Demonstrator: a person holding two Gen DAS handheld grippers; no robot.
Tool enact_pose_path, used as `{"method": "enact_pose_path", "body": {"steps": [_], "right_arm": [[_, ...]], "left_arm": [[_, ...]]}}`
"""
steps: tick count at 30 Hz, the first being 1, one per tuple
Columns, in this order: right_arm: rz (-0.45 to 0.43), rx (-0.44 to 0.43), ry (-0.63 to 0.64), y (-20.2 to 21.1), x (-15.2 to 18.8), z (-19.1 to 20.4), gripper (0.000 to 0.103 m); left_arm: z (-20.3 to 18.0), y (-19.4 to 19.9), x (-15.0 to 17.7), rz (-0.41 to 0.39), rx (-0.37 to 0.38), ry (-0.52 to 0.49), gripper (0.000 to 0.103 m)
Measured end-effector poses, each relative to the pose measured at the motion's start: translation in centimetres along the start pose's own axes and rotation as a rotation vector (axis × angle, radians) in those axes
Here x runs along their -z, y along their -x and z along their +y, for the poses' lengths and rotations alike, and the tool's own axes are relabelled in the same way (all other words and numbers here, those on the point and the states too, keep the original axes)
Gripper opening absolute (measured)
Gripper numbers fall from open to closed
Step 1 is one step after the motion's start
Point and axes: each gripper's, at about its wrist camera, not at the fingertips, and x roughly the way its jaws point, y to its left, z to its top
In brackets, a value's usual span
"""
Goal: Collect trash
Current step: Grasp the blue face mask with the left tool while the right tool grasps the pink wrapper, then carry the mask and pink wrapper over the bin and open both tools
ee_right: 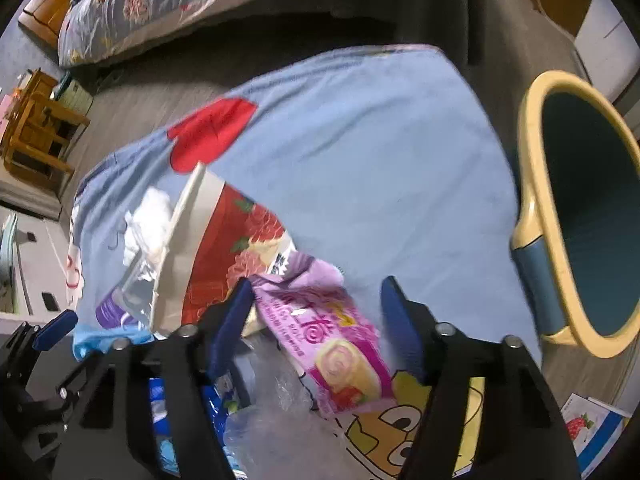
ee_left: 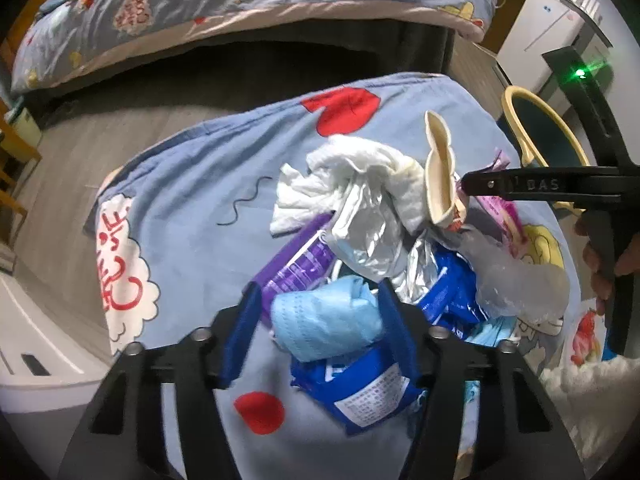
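A pile of trash lies on a blue cartoon-print cloth (ee_left: 192,184): white crumpled tissue (ee_left: 352,172), a purple packet (ee_left: 296,264), blue wrappers (ee_left: 360,392), a flattened paper cup (ee_left: 438,184) and clear plastic (ee_left: 520,280). My left gripper (ee_left: 316,320) is open, its blue fingers on either side of a light blue face mask (ee_left: 328,324). My right gripper (ee_right: 320,312) is open over a pink swiss-roll wrapper (ee_right: 328,336), beside the red flattened cup (ee_right: 224,248). The right gripper also shows in the left wrist view (ee_left: 464,186).
A yellow-rimmed teal bin (ee_right: 580,216) stands on the floor to the right of the cloth; it also shows in the left wrist view (ee_left: 536,128). A bed with a patterned quilt (ee_left: 240,4) is behind. Wooden furniture (ee_right: 36,128) stands at the left. A small box (ee_right: 592,428) lies at lower right.
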Motion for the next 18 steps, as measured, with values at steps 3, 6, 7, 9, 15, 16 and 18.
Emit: {"method": "enact_pose_path", "body": {"steps": [3, 6, 7, 9, 15, 16, 18], "right_arm": [[-0.011, -0.003, 0.005, 0.4, -0.1, -0.2, 0.04], [-0.029, -0.024, 0.004, 1.2, -0.1, -0.3, 0.039], [-0.038, -0.03, 0.004, 1.6, -0.1, -0.4, 0.038], [-0.056, -0.033, 0.003, 2.4, -0.2, -0.5, 0.038], [-0.148, -0.051, -0.006, 5.7, -0.8, -1.3, 0.038], [-0.165, -0.05, -0.005, 6.4, -0.9, -1.4, 0.038], [-0.191, -0.055, -0.014, 7.5, -1.0, -1.8, 0.038]], "left_arm": [[-0.3, -0.2, -0.1, 0.008, -0.011, -0.013, 0.038], [-0.4, 0.3, -0.5, -0.011, -0.029, -0.021, 0.029], [-0.4, 0.5, -0.6, -0.018, -0.03, -0.021, 0.027], [-0.4, 1.3, -1.0, -0.049, -0.044, -0.026, 0.026], [-0.7, 4.4, -2.3, -0.174, -0.078, -0.035, 0.026], [-0.8, 5.0, -2.6, -0.196, -0.082, -0.038, 0.026], [-1.0, 5.9, -3.3, -0.233, -0.092, -0.041, 0.026]]}}
